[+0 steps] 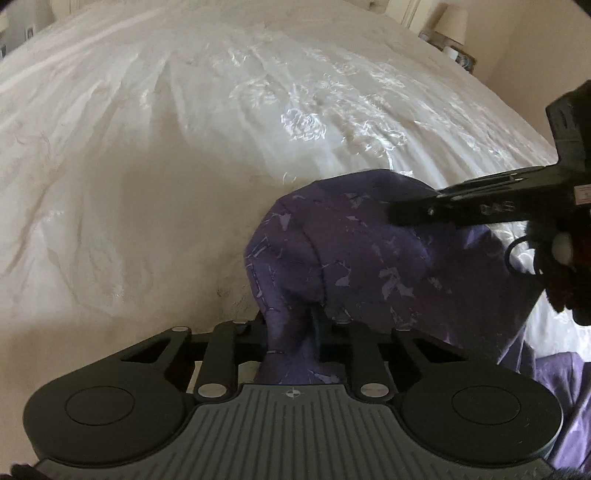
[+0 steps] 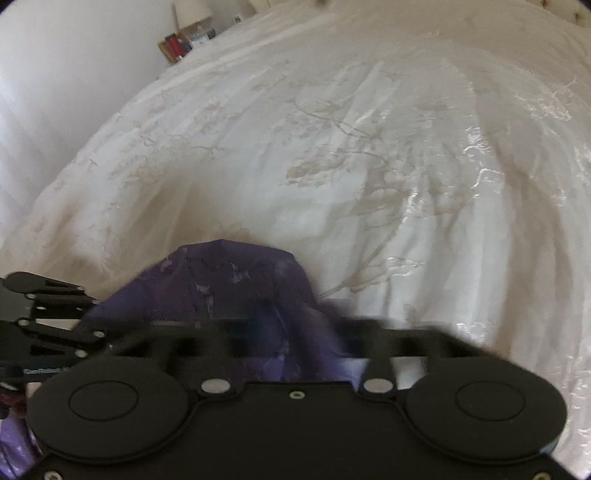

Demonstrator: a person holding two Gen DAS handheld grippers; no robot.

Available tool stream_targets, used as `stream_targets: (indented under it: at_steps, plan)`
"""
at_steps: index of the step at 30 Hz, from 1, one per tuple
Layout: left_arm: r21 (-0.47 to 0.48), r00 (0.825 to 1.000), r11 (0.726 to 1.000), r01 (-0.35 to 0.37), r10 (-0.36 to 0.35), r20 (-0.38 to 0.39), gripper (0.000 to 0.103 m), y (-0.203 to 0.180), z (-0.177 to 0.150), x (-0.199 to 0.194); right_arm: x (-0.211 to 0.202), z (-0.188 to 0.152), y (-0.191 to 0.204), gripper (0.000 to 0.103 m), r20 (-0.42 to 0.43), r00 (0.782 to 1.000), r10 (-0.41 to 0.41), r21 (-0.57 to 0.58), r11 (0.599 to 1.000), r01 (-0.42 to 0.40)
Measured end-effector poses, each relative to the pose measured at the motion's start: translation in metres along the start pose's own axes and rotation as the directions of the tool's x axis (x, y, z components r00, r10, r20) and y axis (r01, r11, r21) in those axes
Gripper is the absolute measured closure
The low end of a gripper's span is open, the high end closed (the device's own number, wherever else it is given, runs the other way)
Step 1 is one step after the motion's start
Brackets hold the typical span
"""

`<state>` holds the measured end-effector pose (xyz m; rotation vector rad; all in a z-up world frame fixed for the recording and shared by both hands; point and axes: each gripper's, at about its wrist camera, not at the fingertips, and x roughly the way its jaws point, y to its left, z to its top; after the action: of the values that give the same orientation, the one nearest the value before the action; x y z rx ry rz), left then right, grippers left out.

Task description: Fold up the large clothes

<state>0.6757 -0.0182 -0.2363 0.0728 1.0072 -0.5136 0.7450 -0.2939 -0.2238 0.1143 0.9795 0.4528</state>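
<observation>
A purple patterned garment is held bunched above a white embroidered bedspread, pinched in the closed jaws of the left gripper and the right gripper. Wide bare bedspread lies ahead to the far edge. A lamp is seen only in the left view; red items only in the right.

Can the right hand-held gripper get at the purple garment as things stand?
Probably yes: the purple garment already bunches between the right hand-held gripper fingers, with only the white bedspread beyond. The left hand-held gripper seems to pinch the same cloth alongside without blocking it.
</observation>
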Motion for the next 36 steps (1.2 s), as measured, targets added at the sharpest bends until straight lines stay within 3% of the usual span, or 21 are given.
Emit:
stream_targets:
  at_steps: [5, 9, 14, 19, 21, 24, 28, 30, 31, 32, 33, 34, 36]
  plan:
    - [0.035, 0.994, 0.998, -0.046, 0.042, 0.100, 0.086, -0.015, -0.008, -0.037, -0.053, -0.011, 0.019, 0.092, 0.123, 0.992, 0.029, -0.087, 0.996, -0.018]
    - [0.141, 0.975, 0.986, -0.090, 0.059, 0.215, 0.086, -0.041, -0.033, -0.088, -0.121, -0.038, 0.038, 0.092, 0.246, 0.968, 0.048, -0.169, 0.986, -0.006]
    - [0.348, 0.957, 0.926, -0.148, 0.046, 0.286, 0.086, -0.083, -0.090, -0.151, -0.193, -0.097, 0.078, 0.091, 0.300, 0.952, 0.058, -0.357, 0.932, 0.055]
    - [0.466, 0.985, 0.882, -0.076, -0.007, 0.174, 0.086, -0.115, -0.155, -0.183, -0.223, -0.175, 0.127, 0.089, 0.181, 0.982, 0.050, -0.555, 0.830, 0.060]
    - [0.477, 0.995, 0.878, -0.018, -0.032, 0.096, 0.085, -0.122, -0.181, -0.191, -0.223, -0.212, 0.144, 0.089, 0.102, 0.994, 0.031, -0.601, 0.798, 0.037]
    - [0.470, 0.999, 0.881, 0.050, -0.051, -0.010, 0.085, -0.132, -0.217, -0.199, -0.219, -0.255, 0.155, 0.085, -0.002, 1.000, 0.013, -0.589, 0.808, -0.012]
    - [0.309, 0.988, 0.943, 0.124, -0.088, -0.126, 0.082, -0.126, -0.230, -0.203, -0.219, -0.276, 0.154, 0.076, -0.061, 0.998, -0.006, -0.424, 0.905, -0.020]
    - [0.158, 0.981, 0.976, 0.148, -0.125, -0.148, 0.072, -0.114, -0.226, -0.206, -0.225, -0.272, 0.145, 0.060, -0.054, 0.999, 0.006, -0.281, 0.959, -0.021]
    - [0.075, 0.978, 0.984, 0.162, -0.150, -0.145, 0.060, -0.105, -0.221, -0.208, -0.228, -0.268, 0.138, 0.045, -0.045, 0.999, 0.013, -0.184, 0.983, -0.022]
    - [-0.020, 0.975, 0.984, 0.178, -0.179, -0.131, 0.043, -0.099, -0.220, -0.208, -0.231, -0.264, 0.129, 0.029, -0.033, 0.999, 0.022, -0.083, 0.996, -0.025]
    - [-0.120, 0.971, 0.972, 0.202, -0.215, -0.104, 0.036, -0.092, -0.216, -0.209, -0.234, -0.262, 0.122, 0.024, -0.013, 0.999, 0.038, 0.003, 0.999, -0.038]
    - [-0.214, 0.967, 0.950, 0.228, -0.247, -0.067, 0.029, -0.085, -0.213, -0.208, -0.238, -0.263, 0.114, 0.024, 0.016, 0.999, 0.052, 0.090, 0.995, -0.053]
    - [-0.371, 0.958, 0.890, 0.266, -0.286, 0.001, 0.029, -0.072, -0.208, -0.203, -0.242, -0.261, 0.102, 0.024, 0.060, 0.997, 0.055, 0.244, 0.967, -0.068]
